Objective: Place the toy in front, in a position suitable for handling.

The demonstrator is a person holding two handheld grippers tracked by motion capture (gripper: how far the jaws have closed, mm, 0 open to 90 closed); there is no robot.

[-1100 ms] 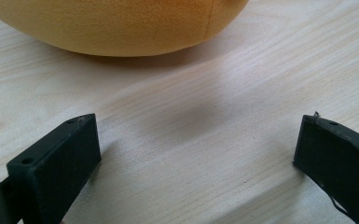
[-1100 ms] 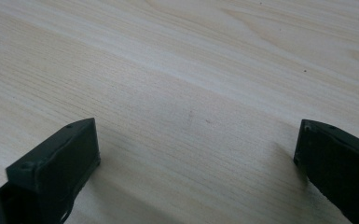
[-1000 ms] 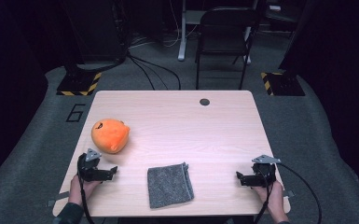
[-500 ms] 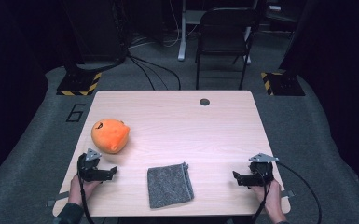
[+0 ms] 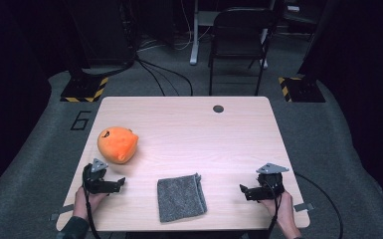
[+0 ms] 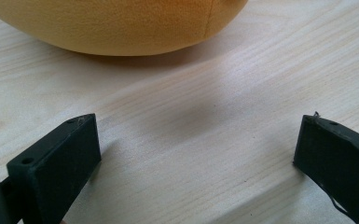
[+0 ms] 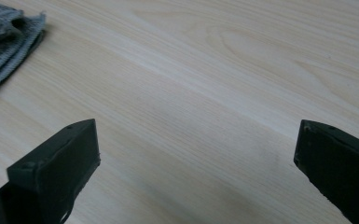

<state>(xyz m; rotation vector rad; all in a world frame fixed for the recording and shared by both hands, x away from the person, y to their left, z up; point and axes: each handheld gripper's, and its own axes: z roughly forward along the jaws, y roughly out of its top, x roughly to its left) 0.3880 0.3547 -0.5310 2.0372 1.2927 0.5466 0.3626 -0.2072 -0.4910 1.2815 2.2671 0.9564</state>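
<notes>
An orange plush toy (image 5: 117, 144) lies on the left part of the wooden table (image 5: 189, 134). Near the front edge, in the middle, sits a folded grey cloth (image 5: 181, 196). My left gripper (image 5: 120, 183) rests at the front left, just below the toy, open with nothing between its fingers. In the left gripper view the toy's orange underside (image 6: 121, 23) is close ahead of the open gripper (image 6: 198, 135). My right gripper (image 5: 243, 191) rests at the front right, pointing left toward the cloth, open and holding nothing. The right gripper view has the cloth's corner (image 7: 4, 42) at upper left of the gripper (image 7: 198, 140).
A round cable hole (image 5: 218, 108) sits near the table's far edge. A dark chair (image 5: 239, 30) stands behind the table. Yellow-black striped bases (image 5: 84, 89) stand on the floor at both far corners. Cables trail from each gripper off the front edge.
The right gripper has slid a little to the left along the front of the table. The left gripper, toy and cloth have not moved.
</notes>
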